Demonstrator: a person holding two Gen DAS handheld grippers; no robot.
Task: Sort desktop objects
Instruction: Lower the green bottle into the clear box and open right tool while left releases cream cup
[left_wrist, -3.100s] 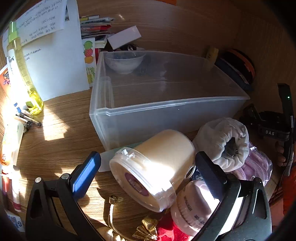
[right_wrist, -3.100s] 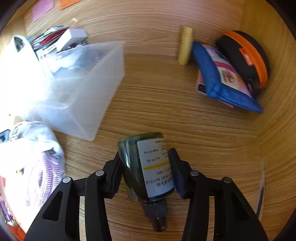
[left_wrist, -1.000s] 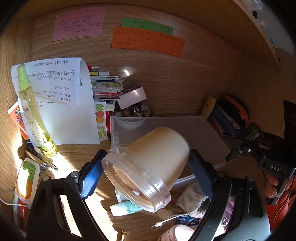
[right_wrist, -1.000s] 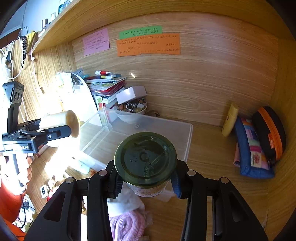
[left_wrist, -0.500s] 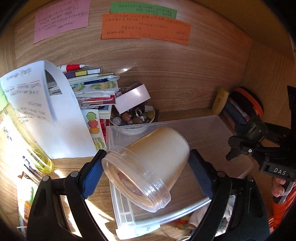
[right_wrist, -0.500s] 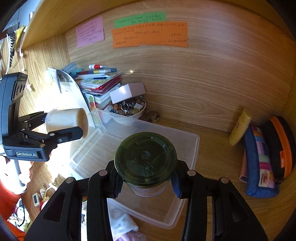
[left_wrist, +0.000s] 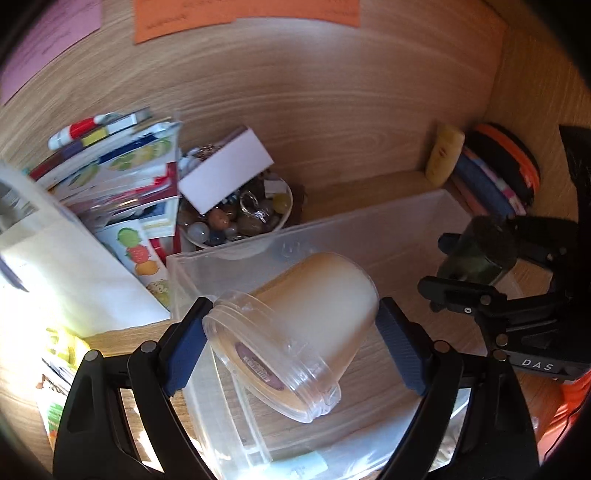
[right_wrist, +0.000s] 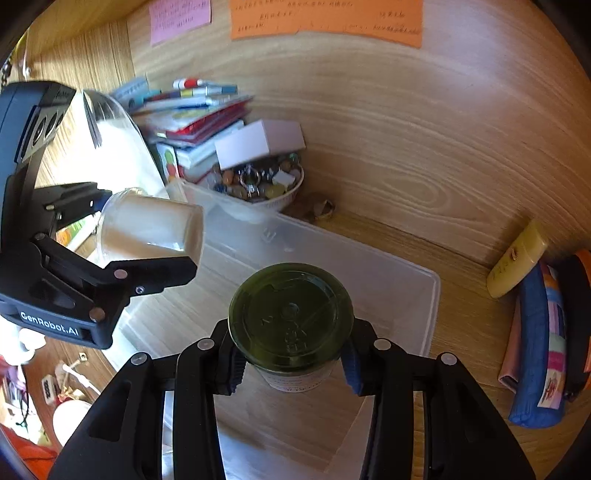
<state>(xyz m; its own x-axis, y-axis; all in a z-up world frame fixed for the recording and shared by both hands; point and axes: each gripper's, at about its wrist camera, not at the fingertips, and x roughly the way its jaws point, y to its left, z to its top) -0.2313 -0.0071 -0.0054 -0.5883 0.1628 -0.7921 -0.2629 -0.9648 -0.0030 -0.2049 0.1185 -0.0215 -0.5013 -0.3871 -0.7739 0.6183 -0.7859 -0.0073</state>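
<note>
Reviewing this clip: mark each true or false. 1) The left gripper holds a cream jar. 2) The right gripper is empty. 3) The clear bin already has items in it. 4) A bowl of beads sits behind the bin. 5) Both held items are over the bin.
1) True: the left gripper is clamped on the cream jar, which lies tilted between the pads.
2) False: the right gripper grips a dark green bottle.
3) False: the clear bin shows only its bare floor.
4) True: the bowl of beads sits just past the bin's far wall.
5) True: jar and bottle both hang above the bin's opening.
</note>
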